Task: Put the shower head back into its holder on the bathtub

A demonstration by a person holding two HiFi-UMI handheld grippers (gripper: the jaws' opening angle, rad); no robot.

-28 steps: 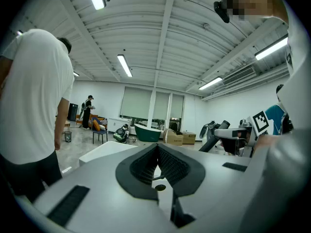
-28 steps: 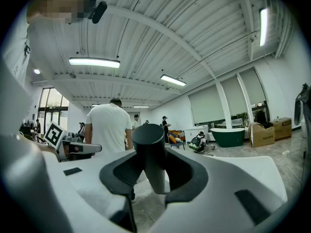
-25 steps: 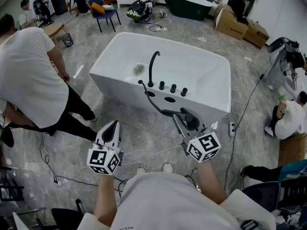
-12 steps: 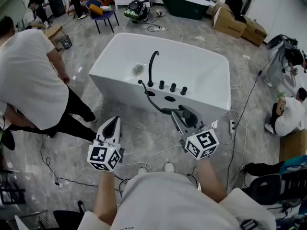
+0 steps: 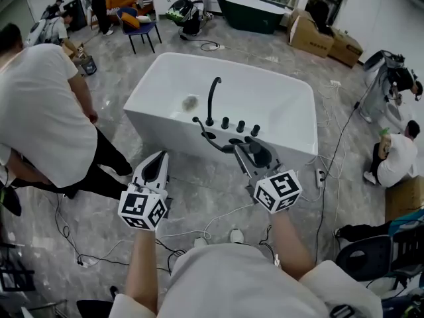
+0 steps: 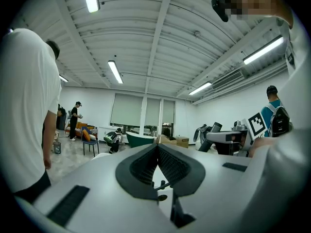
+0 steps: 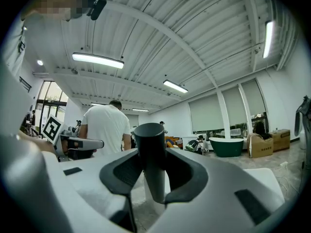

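Observation:
The white bathtub (image 5: 285, 105) stands ahead of me, with a black curved faucet (image 5: 212, 97) and three black knobs (image 5: 240, 125) on its near deck. Two dark openings (image 5: 235, 141) lie in the deck in front of the knobs. My right gripper (image 5: 257, 159) is shut on the black shower head (image 5: 260, 152) just before the near rim; its hose (image 5: 211, 140) runs left to the deck. In the right gripper view the shower head's handle (image 7: 149, 149) stands upright between the pads. My left gripper (image 5: 158, 167) hangs left of it, shut and holding nothing, pads (image 6: 165, 161) together.
A person in a white shirt (image 5: 40, 105) bends at the tub's left end. Cables (image 5: 218, 216) and a power strip (image 5: 320, 177) lie on the floor near the tub. Another person (image 5: 397, 161) sits at the right. Cardboard boxes (image 5: 324, 35) and a dark green tub (image 5: 248, 6) stand behind.
Both grippers have risen and moved toward the tub. The shower head in the right gripper is now close to the near rim, by the deck openings.

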